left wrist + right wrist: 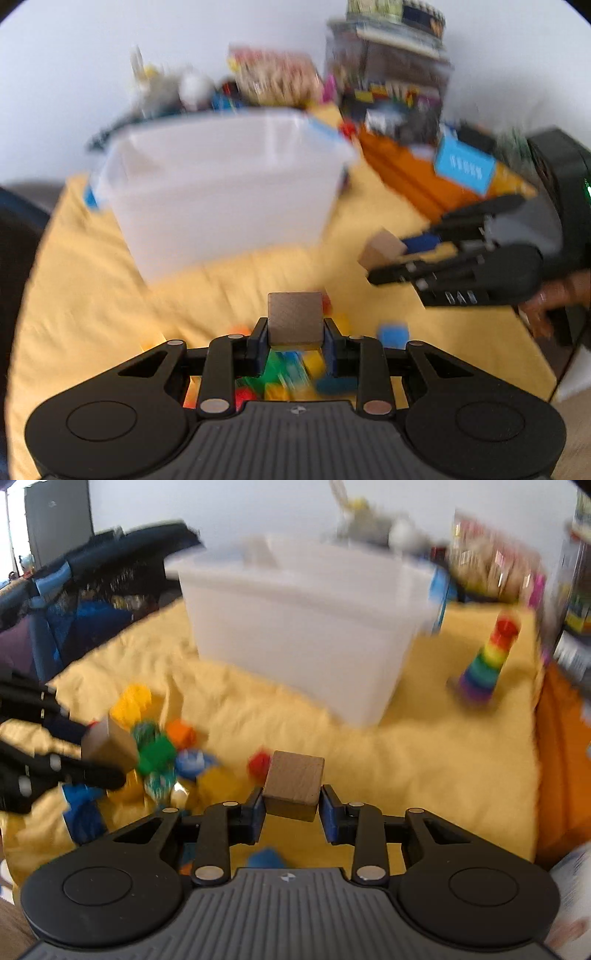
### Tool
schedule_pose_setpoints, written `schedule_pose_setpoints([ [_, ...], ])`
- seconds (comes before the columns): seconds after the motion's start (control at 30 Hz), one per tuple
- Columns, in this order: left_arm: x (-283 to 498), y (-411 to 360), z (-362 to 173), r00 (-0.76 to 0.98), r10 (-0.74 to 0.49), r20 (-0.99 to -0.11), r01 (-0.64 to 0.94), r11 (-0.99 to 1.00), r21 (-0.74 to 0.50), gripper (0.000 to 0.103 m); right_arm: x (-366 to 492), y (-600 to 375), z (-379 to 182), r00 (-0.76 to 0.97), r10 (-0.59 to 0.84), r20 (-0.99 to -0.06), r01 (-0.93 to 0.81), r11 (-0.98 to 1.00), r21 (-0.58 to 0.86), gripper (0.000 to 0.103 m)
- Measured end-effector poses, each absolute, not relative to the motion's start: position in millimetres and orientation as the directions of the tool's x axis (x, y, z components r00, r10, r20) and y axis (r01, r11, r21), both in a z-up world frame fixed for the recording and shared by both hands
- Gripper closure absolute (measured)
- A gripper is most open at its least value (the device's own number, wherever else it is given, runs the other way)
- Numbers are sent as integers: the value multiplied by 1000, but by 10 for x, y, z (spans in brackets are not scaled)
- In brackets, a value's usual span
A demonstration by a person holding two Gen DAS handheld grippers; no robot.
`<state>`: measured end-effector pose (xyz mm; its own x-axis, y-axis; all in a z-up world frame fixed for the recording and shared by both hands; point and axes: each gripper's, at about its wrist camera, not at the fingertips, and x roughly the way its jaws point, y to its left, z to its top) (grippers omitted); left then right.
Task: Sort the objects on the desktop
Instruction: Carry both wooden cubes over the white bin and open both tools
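Observation:
My left gripper (294, 334) is shut on a plain wooden cube (294, 318), held above a pile of coloured plastic bricks (295, 373) on the yellow cloth (92, 295). My right gripper (291, 808) is shut on a second wooden cube (293, 784), slightly tilted. Each gripper shows in the other's view: the right one (373, 266) with its cube (380, 247) at the right, the left one (107, 764) with its cube (109, 744) at the left. A white translucent bin (221, 192) stands ahead of both; it also shows in the right wrist view (303, 627).
A rainbow stacking tower (487, 661) stands right of the bin. Orange folders (417, 173), a blue card (463, 164) and stacked boxes (388, 81) crowd the back right. Cluttered toys (273, 77) sit behind the bin. Coloured bricks (159, 753) lie at the left.

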<state>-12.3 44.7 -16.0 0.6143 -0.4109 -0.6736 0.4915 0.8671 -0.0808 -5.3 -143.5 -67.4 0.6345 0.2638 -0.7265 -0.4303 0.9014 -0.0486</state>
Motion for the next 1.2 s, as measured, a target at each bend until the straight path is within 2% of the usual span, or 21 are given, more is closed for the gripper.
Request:
schedule_pose_setpoints([
  [0.3,589,516,586,760,-388,-521,450,893,-9,71,314,-1382,119,772,292,-564,-415,904,-101,68],
  [0.4,901,478,633,774,-372,-512,432,902,-3,71,555,-1325,299,798,290,-528,-393,915,-92,68],
  [0.53,1358,531,439,736,-392,-551,390,912,-128,71,929,-1212,280,799,274,-535,-374,924,-86,68],
  [0.7,1621,459,-34,673,-294,-679,344,937,-65,70,1289,-1165,-8,754,216,-621,-304,952,-38,68],
  [0.73,1626,483,-81,653,-309,-692,343,935,-93,66,1325,-1157,-66,748,205,-631,-297,954,-42,68],
  [0.77,1616,503,-94,646,-324,-691,347,931,-112,59,1337,-1150,-119,739,200,-643,-295,954,-43,67],
  [0.83,1566,549,-69,653,-339,-677,345,929,-132,56,1360,-1156,-191,722,203,-662,-293,956,-27,66],
  [0.9,1502,598,-12,668,-347,-659,342,929,-142,56,1315,-1196,-175,722,217,-657,-295,956,-8,56],
  [1.0,1309,697,150,709,-351,-611,338,930,-143,52,1225,-1244,-83,745,217,-630,-289,957,-12,57],
  [1.13,934,787,273,741,-370,-561,352,925,-144,33,1001,-1369,107,776,279,-566,-318,948,31,56],
  [1.2,715,836,217,734,-387,-557,364,918,-159,33,836,-1452,177,783,316,-536,-346,937,48,51],
])
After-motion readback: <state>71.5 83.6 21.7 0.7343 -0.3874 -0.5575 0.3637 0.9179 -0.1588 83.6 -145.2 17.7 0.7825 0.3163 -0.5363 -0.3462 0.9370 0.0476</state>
